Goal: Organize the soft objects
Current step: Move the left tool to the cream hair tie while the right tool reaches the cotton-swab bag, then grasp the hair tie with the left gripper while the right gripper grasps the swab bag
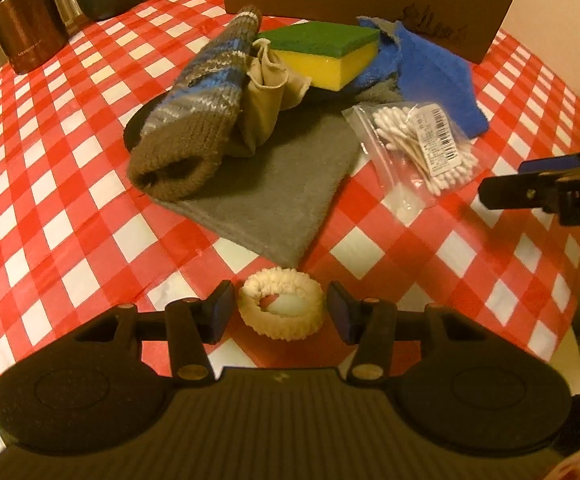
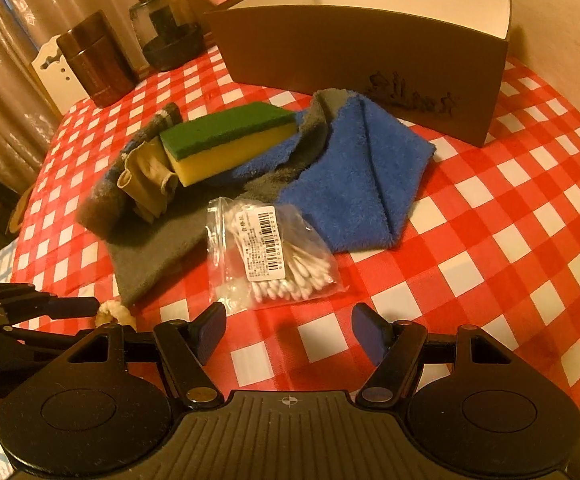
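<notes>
The cream fuzzy hair tie (image 1: pixel 281 303) lies flat on the red-and-white checked tablecloth (image 1: pixel 70 160), right between the spread jaws of my left gripper (image 1: pixel 281 312); the blue pads stand just beside it on either side without pressing it. Just beyond it sits the grey cloth (image 1: pixel 274 196), with the striped knit sock (image 1: pixel 200 96) and a beige rag (image 1: pixel 266 92) lying on its far part. The yellow sponge with the green top (image 1: pixel 325 54) rests behind them, against the blue towel (image 1: pixel 433 76).

My right gripper (image 2: pixel 288 338) hangs over bare tablecloth with its jaws spread and nothing between them. Just ahead of it lies the clear bag of cotton swabs (image 2: pixel 274 252), 1 sealed pouch with a barcode label, its swabs bunched at the near end.

Behind the pile stands the brown cardboard box (image 2: pixel 349 64), open at the top; its white inner walls show, but I cannot see its floor. At the far left stand a brown canister (image 2: pixel 94 64) and a dark glass jar (image 2: pixel 166 36), contents unclear.
</notes>
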A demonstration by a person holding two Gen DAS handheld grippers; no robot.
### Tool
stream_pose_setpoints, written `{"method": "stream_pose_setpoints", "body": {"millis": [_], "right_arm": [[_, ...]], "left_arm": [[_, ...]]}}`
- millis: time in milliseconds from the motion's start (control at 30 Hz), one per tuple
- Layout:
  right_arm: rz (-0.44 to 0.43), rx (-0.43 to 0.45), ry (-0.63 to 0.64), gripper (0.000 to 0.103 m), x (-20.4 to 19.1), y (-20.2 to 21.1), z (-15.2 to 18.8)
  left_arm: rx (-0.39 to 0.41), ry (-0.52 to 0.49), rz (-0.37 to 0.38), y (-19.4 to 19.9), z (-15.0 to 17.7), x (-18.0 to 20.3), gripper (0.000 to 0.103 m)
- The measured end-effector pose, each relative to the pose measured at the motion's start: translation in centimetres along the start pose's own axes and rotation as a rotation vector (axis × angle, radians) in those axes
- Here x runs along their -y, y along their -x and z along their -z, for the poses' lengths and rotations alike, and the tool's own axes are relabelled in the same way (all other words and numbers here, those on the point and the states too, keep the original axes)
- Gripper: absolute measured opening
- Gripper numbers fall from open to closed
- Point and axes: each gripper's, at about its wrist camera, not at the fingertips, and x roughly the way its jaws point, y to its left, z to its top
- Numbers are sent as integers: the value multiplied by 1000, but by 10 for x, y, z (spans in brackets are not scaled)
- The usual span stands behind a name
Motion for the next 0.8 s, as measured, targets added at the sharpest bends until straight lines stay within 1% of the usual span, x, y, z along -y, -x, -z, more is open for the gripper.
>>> {"method": "stream_pose_setpoints", "body": {"millis": [200, 300, 367, 400, 467, 533, 633, 800], "right_arm": [[0, 6, 7, 70, -1, -3, -2], [-7, 9, 18, 70, -2, -5, -3], [-8, 16, 30, 70, -3, -6, -4], [-10, 20, 37, 70, -3, -7, -5], [-15, 30, 50, 70, -4, -9, -8], [-17, 37, 61, 70, -4, -12, -11], [-17, 48, 77, 70, -6, -16, -14], [1, 43, 154, 70, -13, -32, -17]], "left_arm": [[-2, 7, -4, -5, 2, -3, 48], [6, 14, -3, -5, 4, -3, 43], [10, 22, 1, -3, 5, -5, 34], [13, 27, 2, -3, 5, -6, 31], [16, 43, 10, -1, 5, -9, 21], [16, 57, 18, 0, 5, -12, 16], [30, 44, -7, 5, 6, -13, 16], [25, 85, -22, 9, 3, -22, 16]]}}
